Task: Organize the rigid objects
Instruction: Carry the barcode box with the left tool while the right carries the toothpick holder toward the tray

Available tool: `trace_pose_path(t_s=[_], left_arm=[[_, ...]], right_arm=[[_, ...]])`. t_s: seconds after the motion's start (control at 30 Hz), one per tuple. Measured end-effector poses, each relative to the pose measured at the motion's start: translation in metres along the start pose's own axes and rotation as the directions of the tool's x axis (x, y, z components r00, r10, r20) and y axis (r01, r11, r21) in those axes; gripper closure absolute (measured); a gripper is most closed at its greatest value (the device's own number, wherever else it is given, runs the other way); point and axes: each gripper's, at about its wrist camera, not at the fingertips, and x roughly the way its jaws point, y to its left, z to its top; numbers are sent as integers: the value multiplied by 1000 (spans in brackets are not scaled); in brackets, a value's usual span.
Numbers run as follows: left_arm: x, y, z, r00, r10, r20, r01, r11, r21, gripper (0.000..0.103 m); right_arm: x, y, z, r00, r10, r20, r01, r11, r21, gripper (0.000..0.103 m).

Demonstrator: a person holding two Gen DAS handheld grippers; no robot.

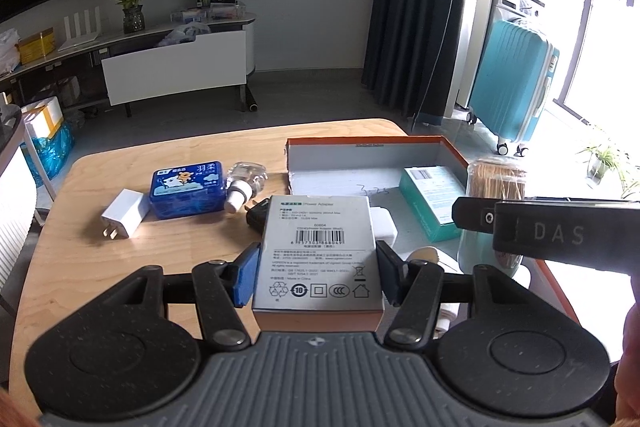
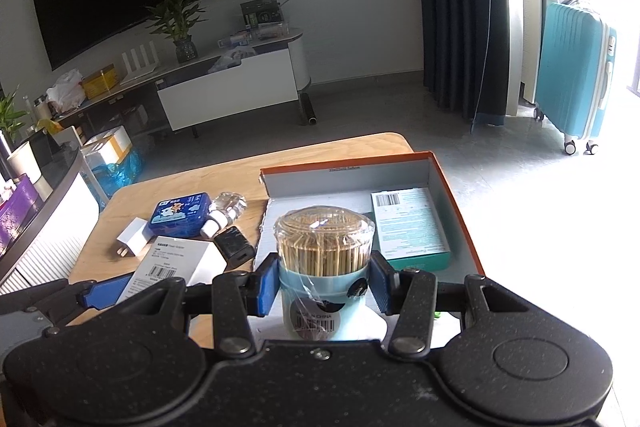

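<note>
My left gripper (image 1: 316, 273) is shut on a white power adapter box (image 1: 318, 251), held flat above the wooden table (image 1: 72, 259) beside the orange-rimmed cardboard box (image 1: 452, 149). My right gripper (image 2: 324, 285) is shut on a pale blue toothpick jar (image 2: 324, 247) with a clear lid, held upright over the near end of the cardboard box (image 2: 456, 195). A teal carton (image 2: 412, 227) lies inside that box. The toothpick jar (image 1: 496, 179) and the right gripper's black finger (image 1: 472, 217) show at the right of the left wrist view.
On the table left of the cardboard box lie a white plug charger (image 1: 122, 213), a blue tin (image 1: 188, 189), a clear bottle (image 1: 246, 181) on its side and a black adapter (image 2: 234, 247). A white block (image 1: 384, 223) lies in the box. A teal suitcase (image 2: 574, 79) stands beyond.
</note>
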Motion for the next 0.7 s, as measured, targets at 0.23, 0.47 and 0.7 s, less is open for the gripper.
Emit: trace_pose_path(t_s=[0.23, 0.47, 0.7], left_arm=[[4, -7, 1, 1000, -17, -5, 17, 1000, 14, 44], [10, -16, 3, 999, -39, -11, 39, 999, 26, 44], [16, -23, 6, 998, -54, -14, 55, 998, 37, 44]], right_arm=[[1, -9, 3, 1000, -21, 6, 21, 1000, 18, 46], [2, -20, 3, 999, -40, 7, 40, 999, 35, 46], [5, -26, 6, 999, -50, 6, 50, 998, 38, 46]])
